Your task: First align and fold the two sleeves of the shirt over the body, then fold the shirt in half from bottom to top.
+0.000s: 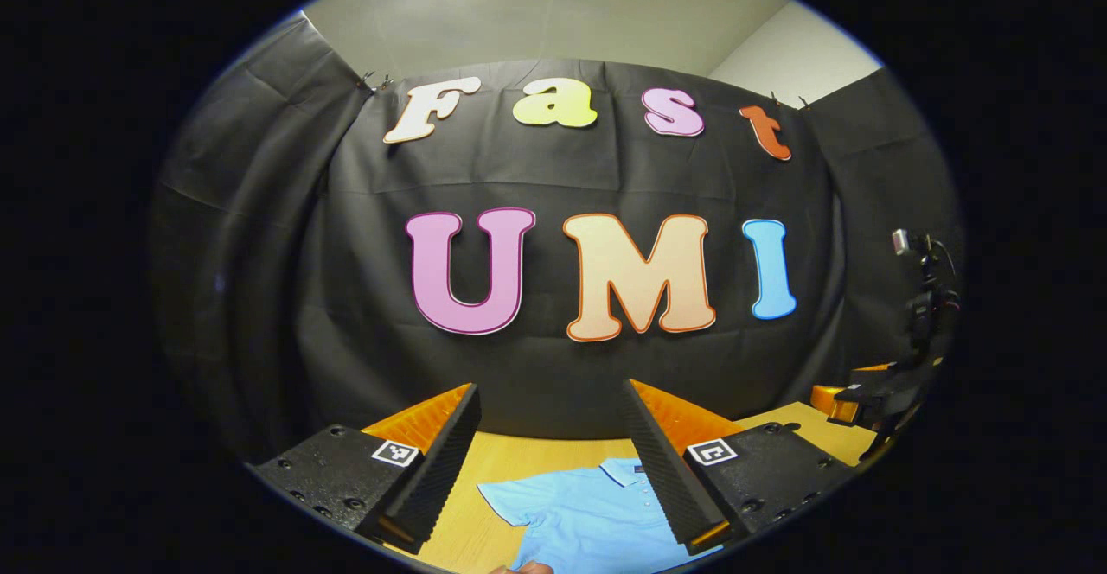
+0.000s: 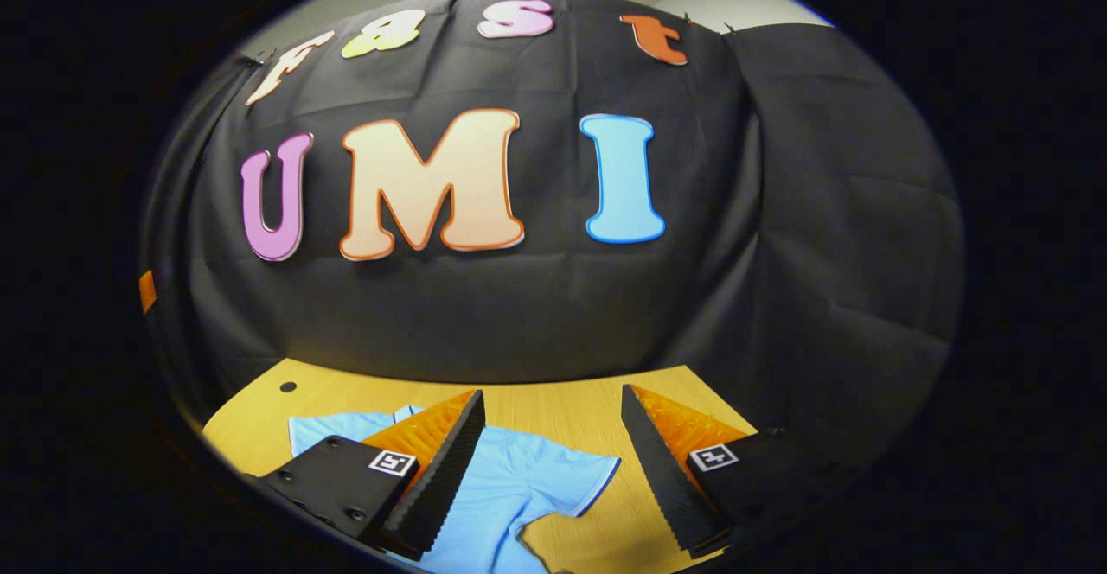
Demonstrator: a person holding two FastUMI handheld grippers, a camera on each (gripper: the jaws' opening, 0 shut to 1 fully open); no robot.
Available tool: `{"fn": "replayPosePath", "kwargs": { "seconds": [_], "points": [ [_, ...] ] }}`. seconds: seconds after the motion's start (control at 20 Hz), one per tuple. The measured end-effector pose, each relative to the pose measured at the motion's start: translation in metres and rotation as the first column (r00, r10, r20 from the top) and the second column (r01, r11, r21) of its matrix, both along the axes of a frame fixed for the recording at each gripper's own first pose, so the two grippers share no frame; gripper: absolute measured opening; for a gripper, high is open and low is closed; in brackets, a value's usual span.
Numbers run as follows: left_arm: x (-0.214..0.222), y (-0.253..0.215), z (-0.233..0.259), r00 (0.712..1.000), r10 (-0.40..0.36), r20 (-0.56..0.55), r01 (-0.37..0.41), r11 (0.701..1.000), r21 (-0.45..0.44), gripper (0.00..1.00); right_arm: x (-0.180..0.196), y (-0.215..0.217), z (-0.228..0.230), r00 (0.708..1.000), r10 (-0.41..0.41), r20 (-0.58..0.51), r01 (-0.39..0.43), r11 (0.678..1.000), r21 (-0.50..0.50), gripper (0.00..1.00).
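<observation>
A: Status on the fold?

B: Nothing done yet, as far as I can judge. Table (image 2: pixel 597 401) has the shirt (image 2: pixel 510 487) lying flat on it, light blue polo, collar toward the booth wall. Both short sleeves are spread out to the sides, none folded over the body. Bottom hem is out of frame, so can't confirm, but the body looks unfolded.

A: So all steps are left?

B: Yes. Both sleeve folds, then the bottom-to-top half fold.

A: Left side?

B: In the left gripper view, the shirt's sleeve (image 1: pixel 510 500) on that side sits flat on the wood, between the fingers in frame. Left gripper (image 1: pixel 553 462) is spread wide, holding nothing, raised above the cloth, no contact that I can see.

A: Right?

B: Same. Right gripper (image 2: pixel 553 470) is spread wide, empty, above the table. Its other sleeve (image 2: pixel 579 479) lies between the fingers in frame, near the shirt's edge. Not touching.

A: Anything else?

B: The other gripper (image 1: pixel 873 392) is visible far right in the left gripper view, off the shirt.
</observation>
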State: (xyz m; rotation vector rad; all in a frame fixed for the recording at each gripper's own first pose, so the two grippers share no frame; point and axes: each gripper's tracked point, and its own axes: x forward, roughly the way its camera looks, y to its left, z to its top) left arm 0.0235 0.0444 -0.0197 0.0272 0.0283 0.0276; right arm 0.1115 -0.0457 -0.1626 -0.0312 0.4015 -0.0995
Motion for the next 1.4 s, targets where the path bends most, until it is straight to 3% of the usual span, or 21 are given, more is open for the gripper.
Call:
{"fn": "replayPosePath", "kwargs": {
  "seconds": [0.55, 0.9, 1.4],
  "points": [
    [0.015, 0.031, -0.021, 0.999, 0.028, -0.046, -0.027, 0.999, 0.018, 0.96, 0.032, -0.036, -0.117, 0.97, -0.092, -0.223, 0.078, 0.994, -0.071, 0.99],
    [0.026, 0.031, -0.036, 0.997, 0.023, -0.075, -0.022, 1.0, 0.01, 0.96, 0.03, -0.049, -0.195, 0.916, -0.124, -0.381, 0.1, 0.992, -0.082, 1.0],
    [0.033, 0.043, -0.053, 0.992, 0.058, -0.114, -0.055, 0.998, 0.031, 0.96, 0.021, -0.071, -0.259, 0.832, -0.192, -0.52, 0.189, 0.98, -0.058, 0.99]
  ]
}}
